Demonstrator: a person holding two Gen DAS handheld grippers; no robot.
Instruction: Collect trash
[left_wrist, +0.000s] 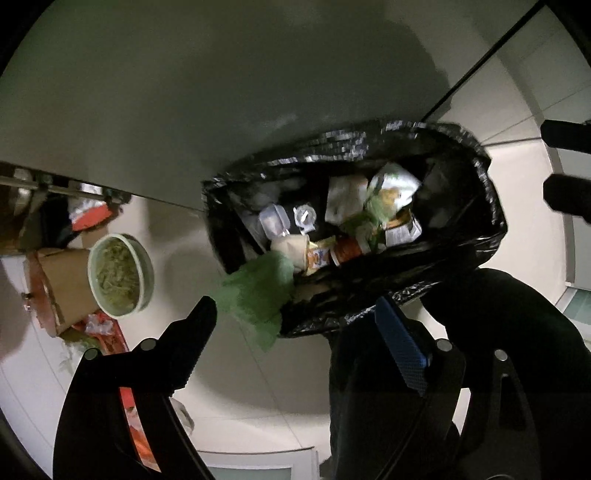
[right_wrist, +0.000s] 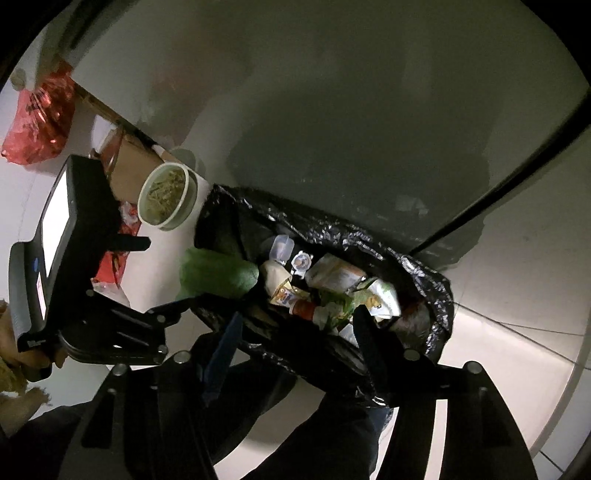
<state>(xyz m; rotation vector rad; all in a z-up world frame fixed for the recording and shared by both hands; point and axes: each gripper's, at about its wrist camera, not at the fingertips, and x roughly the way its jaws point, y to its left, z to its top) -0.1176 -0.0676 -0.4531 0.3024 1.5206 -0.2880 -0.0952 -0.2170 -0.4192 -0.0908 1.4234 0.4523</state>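
Observation:
An open black trash bag (left_wrist: 461, 243) (right_wrist: 436, 295) stands on the pale floor, filled with wrappers, small cups and a bottle. A green crumpled sheet (left_wrist: 258, 295) (right_wrist: 218, 273) hangs over its left rim. My left gripper (left_wrist: 293, 310) is open wide just above that rim, the green sheet between its jaws but untouched by the pads. My right gripper (right_wrist: 297, 317) is open above the bag's near rim, with nothing pressed between its pads. Its fingers (left_wrist: 567, 195) show at the right edge of the left wrist view.
A pale bowl of shredded greenish food (left_wrist: 118, 273) (right_wrist: 166, 199) lies beside a brown cardboard box (left_wrist: 66, 288) left of the bag. Red wrappers (left_wrist: 110, 332) litter the floor there, and a red plastic bag (right_wrist: 40, 118) lies farther off. A grey wall rises behind. A person's dark trouser leg (right_wrist: 332, 424) is close below.

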